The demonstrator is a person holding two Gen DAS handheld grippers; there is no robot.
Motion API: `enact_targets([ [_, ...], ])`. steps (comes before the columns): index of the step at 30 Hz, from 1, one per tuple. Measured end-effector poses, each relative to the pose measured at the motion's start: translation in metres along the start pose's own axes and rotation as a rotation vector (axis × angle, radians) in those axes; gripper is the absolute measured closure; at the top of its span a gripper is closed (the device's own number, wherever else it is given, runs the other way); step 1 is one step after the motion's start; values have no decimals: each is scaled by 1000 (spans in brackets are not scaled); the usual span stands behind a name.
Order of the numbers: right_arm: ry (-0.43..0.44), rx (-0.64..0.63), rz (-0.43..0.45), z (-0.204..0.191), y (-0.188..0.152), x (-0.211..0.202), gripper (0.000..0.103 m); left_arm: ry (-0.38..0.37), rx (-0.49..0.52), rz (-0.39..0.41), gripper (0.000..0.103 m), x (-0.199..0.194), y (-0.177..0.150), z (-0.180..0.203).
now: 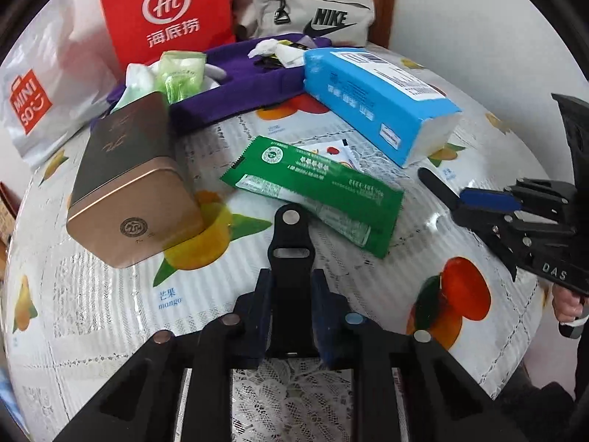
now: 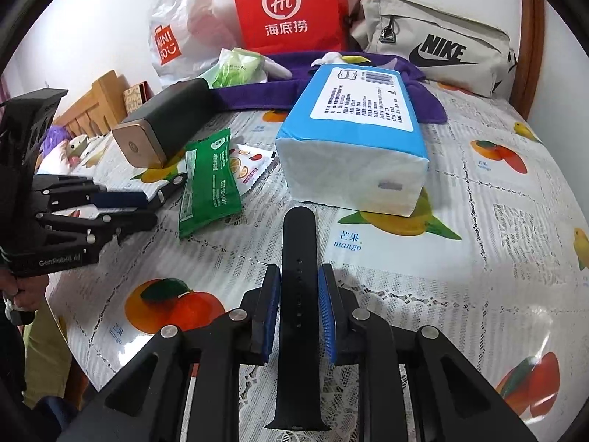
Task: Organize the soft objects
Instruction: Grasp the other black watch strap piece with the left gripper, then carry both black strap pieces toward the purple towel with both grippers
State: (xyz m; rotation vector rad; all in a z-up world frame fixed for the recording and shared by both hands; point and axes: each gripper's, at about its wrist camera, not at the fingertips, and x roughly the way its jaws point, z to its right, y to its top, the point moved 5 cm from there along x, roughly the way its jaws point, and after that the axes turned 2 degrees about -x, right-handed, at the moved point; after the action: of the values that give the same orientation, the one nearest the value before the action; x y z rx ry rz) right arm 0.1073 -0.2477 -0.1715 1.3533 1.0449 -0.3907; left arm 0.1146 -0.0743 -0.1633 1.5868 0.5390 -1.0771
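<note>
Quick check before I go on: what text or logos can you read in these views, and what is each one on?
"Hi 海底捞": red paper bag
"MINISO": white plastic bag
"NIKE": beige pouch
"芒果 mango": tablecloth
"DAS": right gripper
"GenRobot.AI", partly blurred: left gripper
Green packet, blue tissue pack label: too small to read

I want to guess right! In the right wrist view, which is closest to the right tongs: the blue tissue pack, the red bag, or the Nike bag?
1. Blue tissue pack, just ahead on the table.
2. Red bag, upright at the back.
3. Nike bag, back right.
Red bag and Nike bag are too close to call.
</note>
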Motion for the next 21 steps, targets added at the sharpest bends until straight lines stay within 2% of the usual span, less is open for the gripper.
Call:
enact_targets([
  [6,-8,7,11,0,0,0,81,-26,-37,13,82,0,-1,-4],
  [11,-14,19,29,0,-1,0,81,-3,-18,30,82,0,-2,0],
  [15,-42,4,31,-3,0,1,82,1,-33,35,83,-1,-1,-1],
  [21,-18,48,19,2,6,-6,83,2,-81,37,83,-13,-4,-4],
])
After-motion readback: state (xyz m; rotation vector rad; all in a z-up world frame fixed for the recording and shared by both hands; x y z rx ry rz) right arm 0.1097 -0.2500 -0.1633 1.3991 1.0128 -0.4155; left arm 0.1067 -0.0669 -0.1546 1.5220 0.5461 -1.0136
